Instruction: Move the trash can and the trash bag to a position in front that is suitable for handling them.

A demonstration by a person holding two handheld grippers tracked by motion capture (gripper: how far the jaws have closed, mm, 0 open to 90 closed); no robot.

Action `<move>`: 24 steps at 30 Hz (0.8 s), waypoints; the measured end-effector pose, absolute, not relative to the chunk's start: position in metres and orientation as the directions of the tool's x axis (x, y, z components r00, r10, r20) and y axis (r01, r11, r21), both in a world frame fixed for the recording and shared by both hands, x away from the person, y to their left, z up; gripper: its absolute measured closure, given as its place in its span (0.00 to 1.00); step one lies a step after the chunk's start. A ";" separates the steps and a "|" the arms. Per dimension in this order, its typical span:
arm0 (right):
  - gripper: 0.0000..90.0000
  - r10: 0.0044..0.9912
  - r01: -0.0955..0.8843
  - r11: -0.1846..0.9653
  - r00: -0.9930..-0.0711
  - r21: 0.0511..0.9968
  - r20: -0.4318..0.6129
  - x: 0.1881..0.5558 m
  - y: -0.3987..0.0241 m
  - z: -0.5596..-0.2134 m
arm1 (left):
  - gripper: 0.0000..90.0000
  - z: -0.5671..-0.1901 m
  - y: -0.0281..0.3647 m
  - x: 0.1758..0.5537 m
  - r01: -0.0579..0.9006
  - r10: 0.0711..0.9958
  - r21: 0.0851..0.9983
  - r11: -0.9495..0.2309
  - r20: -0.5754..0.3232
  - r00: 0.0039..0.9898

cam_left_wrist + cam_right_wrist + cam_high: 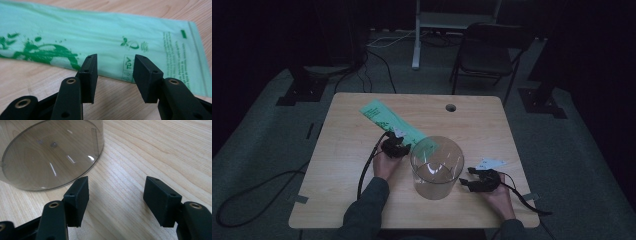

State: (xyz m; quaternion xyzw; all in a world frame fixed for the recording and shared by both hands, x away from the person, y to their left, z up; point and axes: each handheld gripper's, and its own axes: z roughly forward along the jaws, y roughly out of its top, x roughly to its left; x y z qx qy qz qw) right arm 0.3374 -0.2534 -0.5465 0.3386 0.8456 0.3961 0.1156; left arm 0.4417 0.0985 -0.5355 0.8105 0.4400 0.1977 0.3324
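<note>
Left claw (403, 145) and right claw (466, 176) both agape.

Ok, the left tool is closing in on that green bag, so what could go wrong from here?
1. The green bag lies flat on the table; the open left tool may scrape the wood and slide off the thin film instead of pinching it.
2. The clear container stands close beside the left hand; a lift could knock it.
3. The right tool is open beside the container, not steadying it.

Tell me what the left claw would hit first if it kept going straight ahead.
Most likely the green bag lying flat on the table; the open left claw points at its near edge, just short of it.
</note>
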 end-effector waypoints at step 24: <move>0.39 0.662 0.479 0.452 -0.745 0.752 0.077 0.337 -0.254 -0.547 | 1.00 -0.536 0.082 0.429 0.575 0.827 0.722 -0.386 -0.006 0.562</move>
